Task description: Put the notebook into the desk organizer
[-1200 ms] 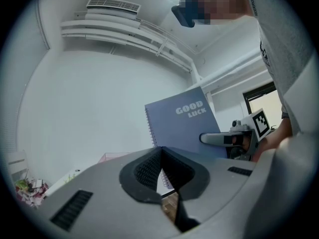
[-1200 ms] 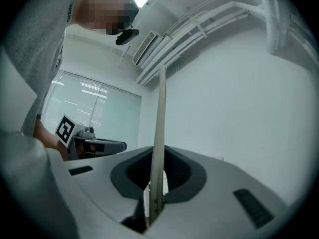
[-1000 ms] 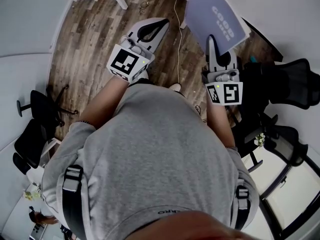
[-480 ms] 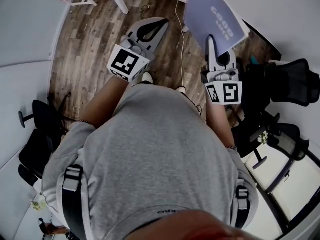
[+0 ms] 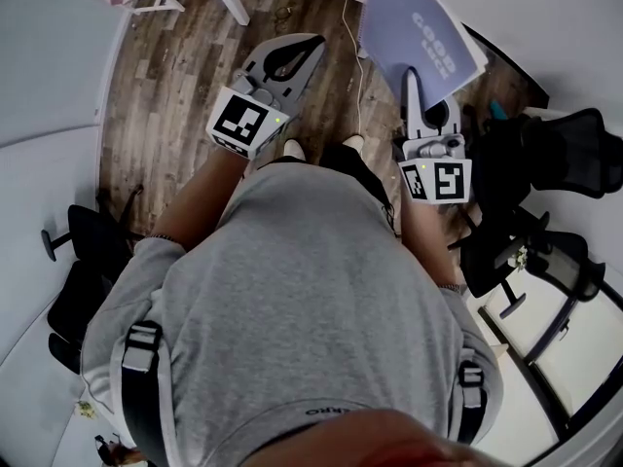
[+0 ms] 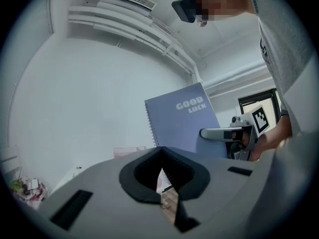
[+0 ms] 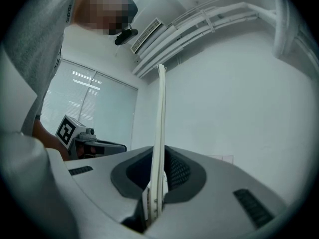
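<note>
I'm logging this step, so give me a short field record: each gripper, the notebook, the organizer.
left gripper: shut, empty, above the wooden floor
right gripper: shut on notebook
notebook: lilac cover reading GOOD LUCK, held in the air, gripped at the edge opposite its spiral
organizer: not identifiable in any view

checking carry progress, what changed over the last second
The person seems to be walking: both shoes now show ahead of the body, and the black chair at left has slid down the head view. Nothing was taken hold of or let go. The right tool stays shut on the notebook; the left tool stays shut and empty.
</note>
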Available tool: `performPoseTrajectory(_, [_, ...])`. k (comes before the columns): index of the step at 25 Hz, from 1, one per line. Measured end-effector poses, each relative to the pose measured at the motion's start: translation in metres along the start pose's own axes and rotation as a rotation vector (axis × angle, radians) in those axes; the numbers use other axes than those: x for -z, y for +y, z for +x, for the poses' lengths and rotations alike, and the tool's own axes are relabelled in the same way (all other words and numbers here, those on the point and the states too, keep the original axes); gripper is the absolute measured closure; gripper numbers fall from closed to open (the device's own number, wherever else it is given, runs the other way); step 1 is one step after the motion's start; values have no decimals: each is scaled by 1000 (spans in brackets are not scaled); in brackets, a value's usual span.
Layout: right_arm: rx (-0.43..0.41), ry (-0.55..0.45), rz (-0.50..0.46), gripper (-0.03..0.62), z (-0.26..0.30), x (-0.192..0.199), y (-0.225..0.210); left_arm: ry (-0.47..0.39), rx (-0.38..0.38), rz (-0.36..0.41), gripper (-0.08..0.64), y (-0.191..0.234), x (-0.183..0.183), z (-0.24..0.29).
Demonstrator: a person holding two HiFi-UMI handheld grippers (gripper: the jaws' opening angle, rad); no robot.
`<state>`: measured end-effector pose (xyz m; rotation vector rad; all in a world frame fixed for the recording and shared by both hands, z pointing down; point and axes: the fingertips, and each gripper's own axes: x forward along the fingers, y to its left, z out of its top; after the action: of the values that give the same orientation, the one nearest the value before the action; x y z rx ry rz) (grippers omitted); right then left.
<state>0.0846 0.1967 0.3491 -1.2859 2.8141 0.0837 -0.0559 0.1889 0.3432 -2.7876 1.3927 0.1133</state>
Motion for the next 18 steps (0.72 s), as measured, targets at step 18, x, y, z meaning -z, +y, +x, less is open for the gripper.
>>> performPoseTrajectory(18, [-44,-21,26,554,87,8,-91,18,-26,46,541,52,2,98])
